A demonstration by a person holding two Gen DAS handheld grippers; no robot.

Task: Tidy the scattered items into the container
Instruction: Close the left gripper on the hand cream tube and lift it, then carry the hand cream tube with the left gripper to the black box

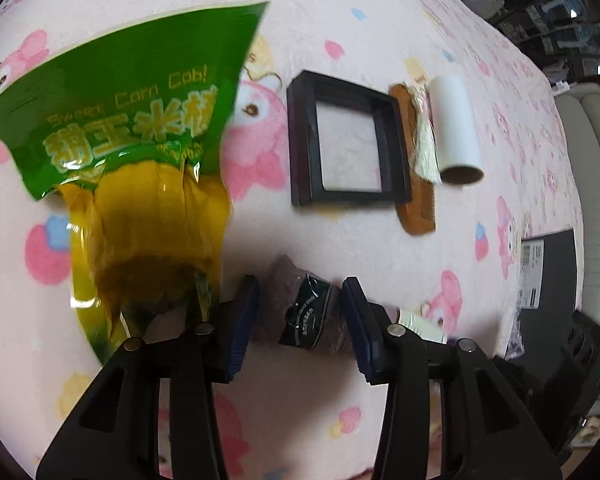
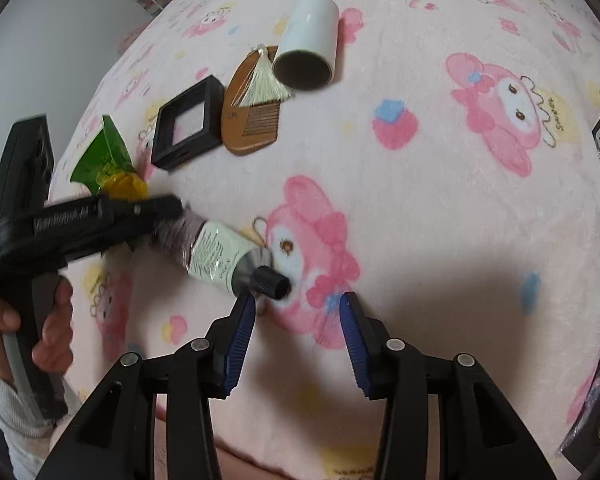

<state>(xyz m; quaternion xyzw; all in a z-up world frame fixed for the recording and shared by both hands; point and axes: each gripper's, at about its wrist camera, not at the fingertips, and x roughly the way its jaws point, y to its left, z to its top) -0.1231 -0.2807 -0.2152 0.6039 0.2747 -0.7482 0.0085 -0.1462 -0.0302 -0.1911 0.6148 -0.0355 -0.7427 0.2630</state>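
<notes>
The blanket [image 2: 420, 208] is soft, fuzzy cloth. The corn bag [image 1: 140, 92] is shiny plastic that crinkles. The comb [image 2: 248, 120] looks like smooth wood, with a silky thread tassel [image 2: 260, 84]. The frame [image 1: 340, 140] is matt black. The white roll [image 2: 308, 36] looks smooth. The tube [image 2: 216, 256] is glossy, with a ridged black plastic cap [image 2: 272, 282].

2 wrist views look steeply down (close), sharing the comb [image 1: 414, 184] [image 2: 252, 116].

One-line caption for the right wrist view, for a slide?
Right tool hovers open by the tube's black cap; left tool reaches the tube's other end on the pink blanket.
</notes>
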